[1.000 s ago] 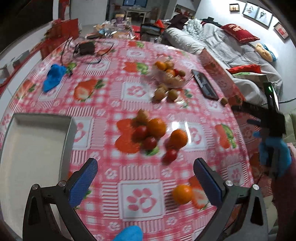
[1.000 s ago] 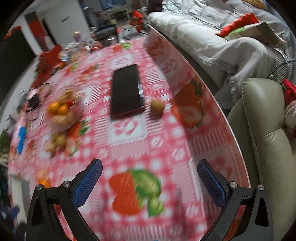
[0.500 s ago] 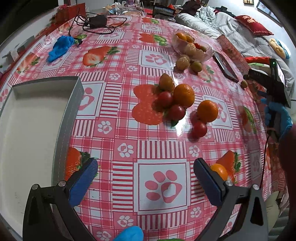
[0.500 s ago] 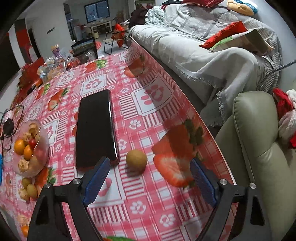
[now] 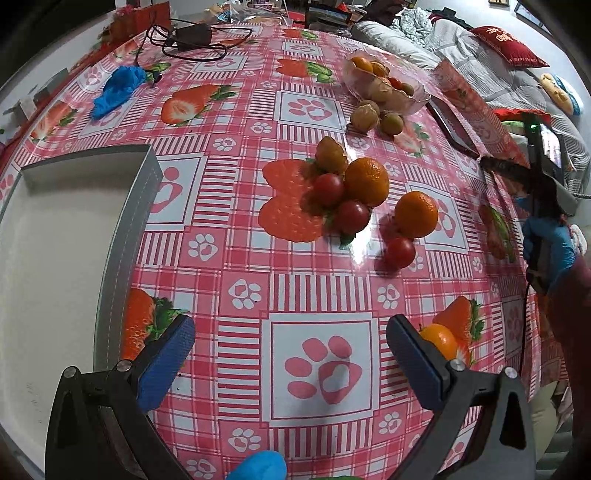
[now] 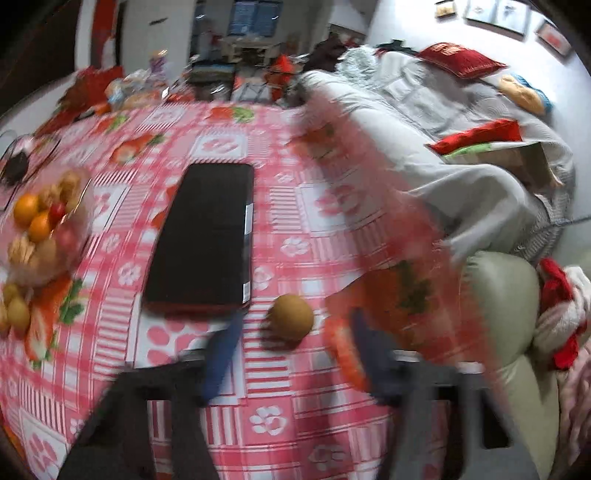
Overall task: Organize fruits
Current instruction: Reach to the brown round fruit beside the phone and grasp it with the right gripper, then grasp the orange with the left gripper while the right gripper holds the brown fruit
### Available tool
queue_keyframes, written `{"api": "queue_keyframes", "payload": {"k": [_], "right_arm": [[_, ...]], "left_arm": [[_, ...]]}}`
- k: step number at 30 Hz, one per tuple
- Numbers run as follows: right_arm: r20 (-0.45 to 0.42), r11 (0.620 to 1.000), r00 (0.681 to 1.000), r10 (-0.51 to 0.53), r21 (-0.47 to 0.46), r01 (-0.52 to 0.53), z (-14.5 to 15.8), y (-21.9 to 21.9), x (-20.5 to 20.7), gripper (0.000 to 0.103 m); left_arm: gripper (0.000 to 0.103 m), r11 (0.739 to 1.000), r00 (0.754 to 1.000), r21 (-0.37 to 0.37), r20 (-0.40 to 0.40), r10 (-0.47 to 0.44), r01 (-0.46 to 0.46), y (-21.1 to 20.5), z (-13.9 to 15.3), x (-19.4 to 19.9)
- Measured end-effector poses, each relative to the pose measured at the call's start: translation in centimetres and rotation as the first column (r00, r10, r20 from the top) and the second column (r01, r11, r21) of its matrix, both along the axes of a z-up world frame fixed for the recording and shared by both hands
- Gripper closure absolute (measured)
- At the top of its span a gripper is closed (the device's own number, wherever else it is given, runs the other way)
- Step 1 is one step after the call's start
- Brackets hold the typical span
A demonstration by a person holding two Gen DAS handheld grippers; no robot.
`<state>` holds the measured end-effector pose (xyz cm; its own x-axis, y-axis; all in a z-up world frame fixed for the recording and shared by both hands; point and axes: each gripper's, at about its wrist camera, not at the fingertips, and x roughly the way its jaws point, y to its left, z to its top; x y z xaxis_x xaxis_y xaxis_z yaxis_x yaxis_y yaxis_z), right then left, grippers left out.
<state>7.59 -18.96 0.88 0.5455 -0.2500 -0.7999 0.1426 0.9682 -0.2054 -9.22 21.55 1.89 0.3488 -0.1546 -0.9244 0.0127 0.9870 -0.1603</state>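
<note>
Between the right gripper's (image 6: 295, 343) spread fingers (image 6: 221, 354) – blurred – sits a brown fruit (image 6: 291, 316); left gripper (image 5: 290, 354) open too.

This is a home living room. A sofa (image 6: 436, 155) with red cushions (image 6: 461, 61) stands at 2 o'clock, framed pictures (image 6: 495, 16) hang at 1 o'clock, and a strawberry-print tablecloth (image 5: 258, 103) covers the counter.

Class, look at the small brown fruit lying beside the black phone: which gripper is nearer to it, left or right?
Right. The right gripper has its fingers either side of the brown fruit, just short of it. The left gripper hovers far off, near the grey tray.
</note>
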Motion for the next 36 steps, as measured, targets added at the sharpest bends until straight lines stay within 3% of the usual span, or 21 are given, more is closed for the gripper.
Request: {"api": "queue_keyframes", "payload": {"k": [3,9,20,25,31,34,36], "right_arm": [[-0.003,1.0,1.0,-0.01,0.026,0.01,-0.4,-0.2,0.1,0.075],[0.0,0.985,1.0,-0.022,0.172,0.021,0.0,-1.0,-2.7,0.076],[-0.008,0.954,0.996,0.087,0.288,-0.081,0.5,3.2,-15.5,0.076],[0.009,0.962,0.994,0.108,0.252,-0.107,0.4,4.6,-20.5,0.076],[0.021,0.961,0.994,0.106,0.256,-0.108,0.4,4.4,-22.9,0.076],[0.027,0.961,0.995,0.101,0.255,-0.104,0.3,4.5,-23.2,0.076],[0.03,0.961,0.995,0.099,0.257,-0.103,0.3,4.6,-23.2,0.076]], "left_arm": [[0.0,1.0,1.0,0.009,0.004,0.01,-0.01,0.2,0.2,-0.3],[0.0,1.0,1.0,0.018,-0.009,0.016,-0.016,0.3,-0.3,-0.9],[0.0,0.996,0.995,0.023,0.05,-0.091,0.09,-4.7,0.6,-2.9],[0.0,0.99,0.987,0.052,0.085,-0.135,0.131,-7.5,1.3,-3.8],[0.0,0.984,0.977,0.083,0.136,-0.167,0.156,-9.5,1.9,-3.8],[0.0,0.982,0.979,0.127,0.134,-0.155,0.138,-10.5,0.4,-2.6],[0.0,0.986,0.987,0.117,0.096,-0.132,0.121,-10.6,-1.0,-1.6]]}}
